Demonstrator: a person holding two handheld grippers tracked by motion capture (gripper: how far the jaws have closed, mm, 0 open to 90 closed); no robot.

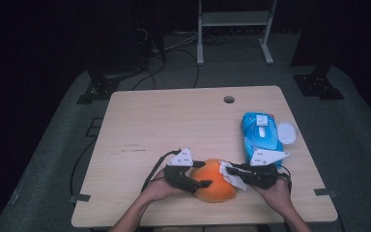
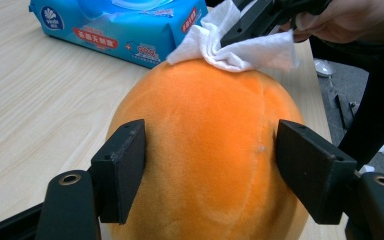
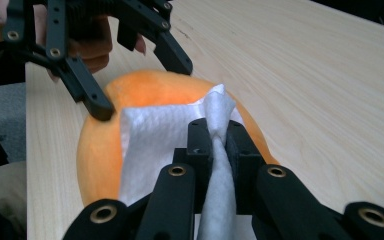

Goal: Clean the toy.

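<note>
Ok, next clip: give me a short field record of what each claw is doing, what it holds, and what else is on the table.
work: wiping an orange plush toy with a white wipe
left claw: jaws on either side of the toy, pads against its sides
right claw: shut on the wipe, which lies on the toy's top
toy place: near front edge of the table
wipe pack: blue, right of the toy, flap open
pack lid: white, round, swung out to the pack's right
</note>
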